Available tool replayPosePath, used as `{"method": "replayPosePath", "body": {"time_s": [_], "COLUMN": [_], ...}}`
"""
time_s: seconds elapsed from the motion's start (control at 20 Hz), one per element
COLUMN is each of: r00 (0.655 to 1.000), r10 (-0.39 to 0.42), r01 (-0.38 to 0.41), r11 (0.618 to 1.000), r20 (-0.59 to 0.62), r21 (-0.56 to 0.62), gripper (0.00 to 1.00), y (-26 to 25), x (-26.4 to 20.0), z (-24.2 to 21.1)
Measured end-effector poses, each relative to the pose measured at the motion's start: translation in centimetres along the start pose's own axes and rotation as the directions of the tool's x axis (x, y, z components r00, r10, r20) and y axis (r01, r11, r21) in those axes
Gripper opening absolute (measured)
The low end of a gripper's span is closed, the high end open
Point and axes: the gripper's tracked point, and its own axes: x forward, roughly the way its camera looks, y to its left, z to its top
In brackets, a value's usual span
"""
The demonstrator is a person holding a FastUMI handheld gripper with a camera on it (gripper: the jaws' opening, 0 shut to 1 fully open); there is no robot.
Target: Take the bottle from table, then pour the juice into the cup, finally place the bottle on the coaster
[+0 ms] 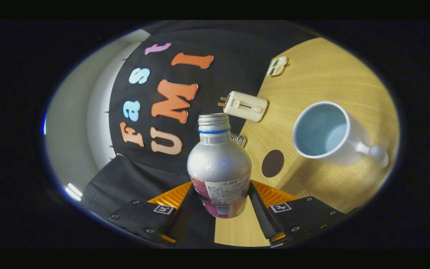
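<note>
both fingers of the tongs point(220, 203) press on the lower body of the bottle point(219, 168), one on each side, so it is gripped, tilted and seemingly lifted off the tabletop point(312, 74). smooth rounded silver metal with a glossy paper label, it may slip or twist in the grip. its threaded neck is uncapped, so a hasty tip could spill juice short of the cup point(325, 130). just beyond sits the coaster point(273, 163), a flat dark round disc on pale wood grain. further on, the cup is white glazed ceramic, pale blue inside, its knobbed handle facing away from the bottle. near the tabletop's edge by the black cloth lies a cream plastic plug point(245, 106).
</note>
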Motion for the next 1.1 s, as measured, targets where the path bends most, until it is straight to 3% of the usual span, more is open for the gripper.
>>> {"method": "replayPosePath", "body": {"time_s": [0.2,0.45,0.75,1.1], "r00": [1.0,0.999,0.999,0.991], "r10": [0.002,-0.036,-0.037,-0.088], "r01": [-0.002,0.038,0.038,0.137], "r11": [0.986,0.932,0.871,0.715], "r20": [0.002,0.012,0.012,0.106], "r21": [-0.166,-0.36,-0.49,-0.685], "gripper": [0.78,0.78,0.78,0.78], "y": [0.6,0.8,0.9,-0.3], "x": [1.6,4.0,6.3,8.5], "z": [-0.7,-0.6,-0.4,2.0]}}
